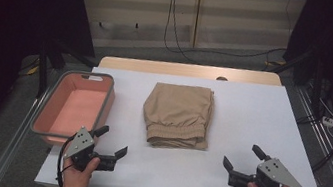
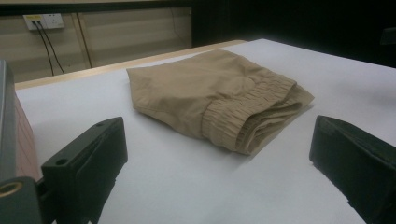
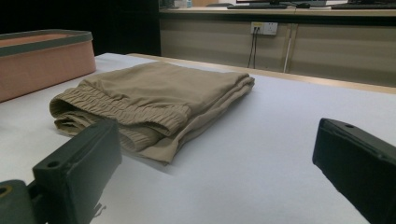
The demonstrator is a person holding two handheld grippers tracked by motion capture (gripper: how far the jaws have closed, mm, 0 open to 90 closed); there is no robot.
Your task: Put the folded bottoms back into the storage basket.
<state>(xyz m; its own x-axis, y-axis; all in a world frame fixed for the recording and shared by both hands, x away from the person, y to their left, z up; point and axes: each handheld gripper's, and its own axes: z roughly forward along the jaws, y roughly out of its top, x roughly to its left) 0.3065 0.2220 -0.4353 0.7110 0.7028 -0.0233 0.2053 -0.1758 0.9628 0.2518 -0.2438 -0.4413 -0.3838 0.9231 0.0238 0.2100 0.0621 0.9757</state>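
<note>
Folded shorts (image 1: 178, 115) mid-worktop (image 1: 252, 117), long axis running away from person, waistband end nearest. Left tool (image 1: 112, 142) and right tool (image 1: 240, 157) flank that end, about equally near, both jaws apart, empty. Bin (image 1: 51, 105) left of shorts.

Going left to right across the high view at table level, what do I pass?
Salmon-pink rectangular bin with grey rim → left gripper, jaws open → folded tan shorts with elastic waistband → right gripper, jaws open, all on the white table.
</note>
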